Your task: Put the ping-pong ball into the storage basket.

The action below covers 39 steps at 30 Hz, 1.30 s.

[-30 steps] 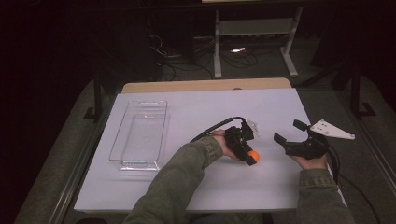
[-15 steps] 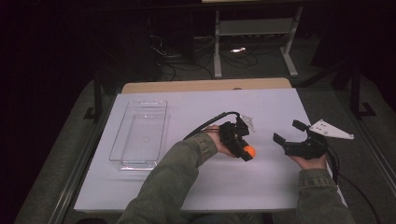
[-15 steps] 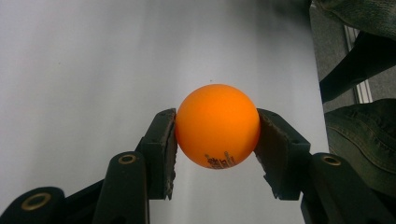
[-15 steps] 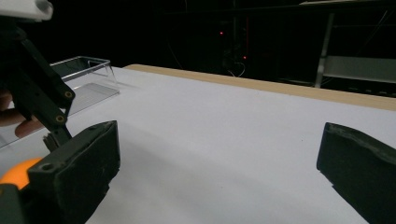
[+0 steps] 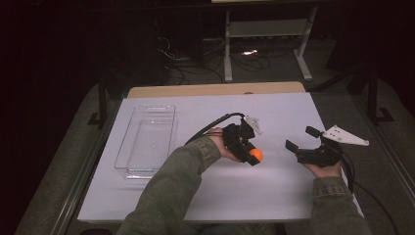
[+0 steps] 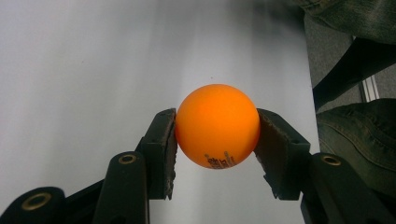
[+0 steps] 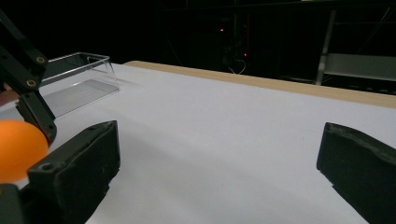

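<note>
An orange ball (image 6: 217, 126) with small black print sits clamped between both pads of my left gripper (image 6: 216, 140). From above, that left gripper (image 5: 250, 155) hangs over the middle of the white table with the ball (image 5: 255, 155) at its tip. My right gripper (image 5: 299, 139) rests to the right, jaws wide apart and holding nothing. In the right gripper view the gap of the right gripper (image 7: 219, 163) shows bare table, and the ball (image 7: 18, 149) appears at the left edge beside the left gripper's linkage.
A clear plastic tray (image 5: 147, 139) lies on the left part of the white table (image 5: 274, 191); the tray (image 7: 79, 79) also stands far left in the right gripper view. A wooden strip (image 5: 215, 90) borders the far edge. Dark floor, cables and a metal stand lie beyond.
The left gripper with the ball has shifted slightly left and toward the far side. The right gripper has stayed in place, still open.
</note>
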Tool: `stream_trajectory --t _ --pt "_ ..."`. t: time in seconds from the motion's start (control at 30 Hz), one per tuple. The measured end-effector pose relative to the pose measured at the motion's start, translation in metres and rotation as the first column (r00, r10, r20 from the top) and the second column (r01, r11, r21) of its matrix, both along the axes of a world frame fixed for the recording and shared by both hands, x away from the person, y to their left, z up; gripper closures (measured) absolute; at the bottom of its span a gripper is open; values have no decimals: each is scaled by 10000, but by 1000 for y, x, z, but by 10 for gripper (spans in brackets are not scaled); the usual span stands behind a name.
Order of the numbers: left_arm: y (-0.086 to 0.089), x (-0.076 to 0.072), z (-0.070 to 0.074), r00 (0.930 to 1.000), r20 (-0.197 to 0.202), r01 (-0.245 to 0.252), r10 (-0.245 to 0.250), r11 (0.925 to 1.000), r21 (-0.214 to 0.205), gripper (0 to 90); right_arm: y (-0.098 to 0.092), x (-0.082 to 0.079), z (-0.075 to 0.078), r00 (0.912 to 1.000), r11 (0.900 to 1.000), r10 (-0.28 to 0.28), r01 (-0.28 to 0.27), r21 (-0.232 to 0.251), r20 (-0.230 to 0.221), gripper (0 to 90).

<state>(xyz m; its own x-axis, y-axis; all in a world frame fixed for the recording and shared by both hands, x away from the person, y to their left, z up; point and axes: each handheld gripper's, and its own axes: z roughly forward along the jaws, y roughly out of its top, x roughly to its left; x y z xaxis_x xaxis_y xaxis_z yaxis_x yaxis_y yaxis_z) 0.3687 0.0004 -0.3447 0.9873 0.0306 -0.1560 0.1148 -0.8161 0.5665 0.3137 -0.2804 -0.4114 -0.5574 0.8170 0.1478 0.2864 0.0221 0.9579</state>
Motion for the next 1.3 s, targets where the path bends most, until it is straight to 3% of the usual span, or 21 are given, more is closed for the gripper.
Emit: stream_trajectory --t 0.73,1.3 --pt "24 8 15 9984 108 -546 546 9985 -87 506 1 0 0 10000 10000 13 -13 -41 -14 0" --pt "65 15 34 9906 362 -1317 1319 9913 -66 506 0 0 0 10000 10000 -31 30 -42 -23 0"
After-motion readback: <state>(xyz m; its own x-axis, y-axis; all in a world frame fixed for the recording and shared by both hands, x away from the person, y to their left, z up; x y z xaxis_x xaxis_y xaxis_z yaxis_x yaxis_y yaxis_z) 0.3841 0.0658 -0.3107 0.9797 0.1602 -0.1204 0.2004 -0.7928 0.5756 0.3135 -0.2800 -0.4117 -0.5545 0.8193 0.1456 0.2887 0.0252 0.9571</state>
